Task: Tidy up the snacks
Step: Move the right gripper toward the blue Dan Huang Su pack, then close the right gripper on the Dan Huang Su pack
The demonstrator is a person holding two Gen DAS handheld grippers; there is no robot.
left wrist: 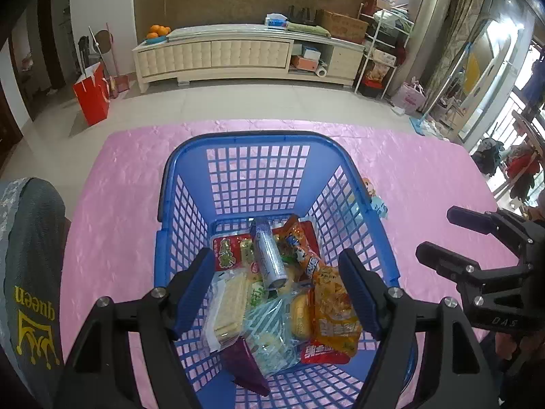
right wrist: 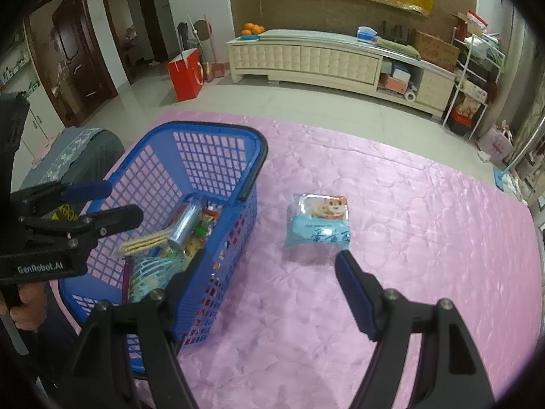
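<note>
A pink cloth covers the table. On its left stands a blue basket filled with snacks, a silver can lying on top. The left gripper hangs over the basket, fingers spread, nothing between them. To the right, a light-blue snack packet lies on the cloth just beyond the right gripper, also spread and empty.

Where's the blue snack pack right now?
In the right wrist view the blue snack pack lies alone on the pink cloth, just right of the blue basket and ahead of the right gripper.
</note>
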